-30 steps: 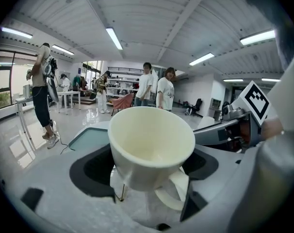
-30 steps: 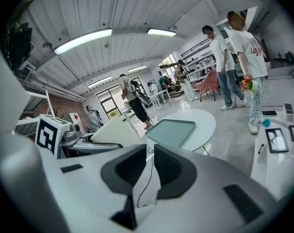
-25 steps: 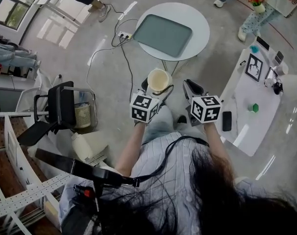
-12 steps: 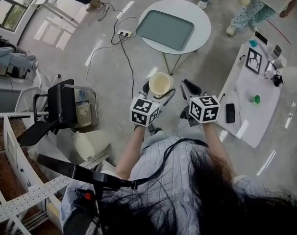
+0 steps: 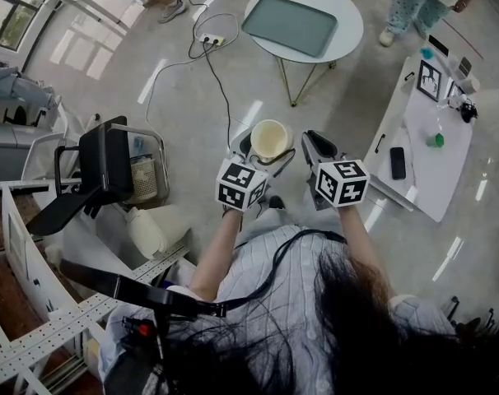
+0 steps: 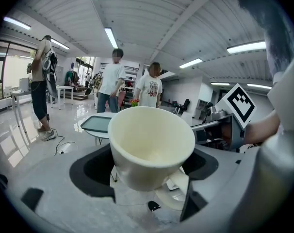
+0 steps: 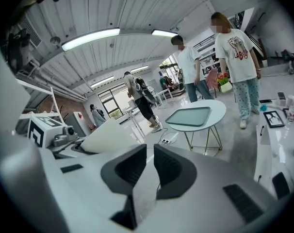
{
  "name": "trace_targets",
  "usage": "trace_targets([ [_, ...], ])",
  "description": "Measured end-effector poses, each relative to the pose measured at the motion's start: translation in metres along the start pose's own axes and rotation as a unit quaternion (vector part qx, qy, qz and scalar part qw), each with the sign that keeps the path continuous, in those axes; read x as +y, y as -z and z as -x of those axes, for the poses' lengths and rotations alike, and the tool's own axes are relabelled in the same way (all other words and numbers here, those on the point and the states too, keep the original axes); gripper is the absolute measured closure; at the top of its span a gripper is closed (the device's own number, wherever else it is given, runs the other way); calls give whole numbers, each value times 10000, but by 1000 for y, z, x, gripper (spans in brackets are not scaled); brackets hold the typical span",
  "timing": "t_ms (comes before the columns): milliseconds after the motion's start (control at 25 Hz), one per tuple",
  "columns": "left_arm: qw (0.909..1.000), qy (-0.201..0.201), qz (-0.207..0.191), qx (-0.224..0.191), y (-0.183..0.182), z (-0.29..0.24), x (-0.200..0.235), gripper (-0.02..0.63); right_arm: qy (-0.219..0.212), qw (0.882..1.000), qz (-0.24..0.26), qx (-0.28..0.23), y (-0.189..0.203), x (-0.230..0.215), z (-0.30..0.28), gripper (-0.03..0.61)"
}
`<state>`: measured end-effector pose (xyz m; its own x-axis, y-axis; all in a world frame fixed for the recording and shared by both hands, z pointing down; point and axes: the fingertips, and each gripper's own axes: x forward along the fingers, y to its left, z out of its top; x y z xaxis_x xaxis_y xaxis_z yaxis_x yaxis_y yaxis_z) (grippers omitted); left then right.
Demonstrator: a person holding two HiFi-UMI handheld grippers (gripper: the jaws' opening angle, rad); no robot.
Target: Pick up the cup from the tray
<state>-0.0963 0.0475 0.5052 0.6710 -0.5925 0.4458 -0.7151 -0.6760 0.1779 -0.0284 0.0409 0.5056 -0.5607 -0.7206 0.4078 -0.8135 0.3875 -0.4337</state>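
Note:
A cream cup (image 5: 268, 138) is held up in front of the person's chest, with my left gripper (image 5: 262, 151) shut on it. In the left gripper view the cup (image 6: 152, 147) fills the middle, its mouth tilted toward the camera and its handle low between the jaws of the left gripper (image 6: 147, 168). My right gripper (image 5: 316, 148) hangs just right of the cup; the right gripper (image 7: 149, 166) has its jaws together on nothing. The grey-green tray (image 5: 289, 25) lies bare on the round white table (image 5: 352, 33), well beyond both grippers.
A long white table (image 5: 414, 179) with a phone and small items stands at the right. A black chair (image 5: 101, 175) is at the left. A power strip and cables (image 5: 210, 39) lie on the floor. People stand beyond the round table (image 7: 212, 111).
The round table and tray have slid farther away toward the top of the head view. Both grippers keep their pose, the cup still in the left one.

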Motion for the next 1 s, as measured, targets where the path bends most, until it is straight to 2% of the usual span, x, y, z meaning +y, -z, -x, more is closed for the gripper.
trace_targets([
  [480,10000,97,-8,4,43,68,-15,177,210,9998,48,-25,52,54,36,518],
  [1000,9993,335,-147,-101,46,88,-35,178,333,9991,170,-173,58,74,55,521],
])
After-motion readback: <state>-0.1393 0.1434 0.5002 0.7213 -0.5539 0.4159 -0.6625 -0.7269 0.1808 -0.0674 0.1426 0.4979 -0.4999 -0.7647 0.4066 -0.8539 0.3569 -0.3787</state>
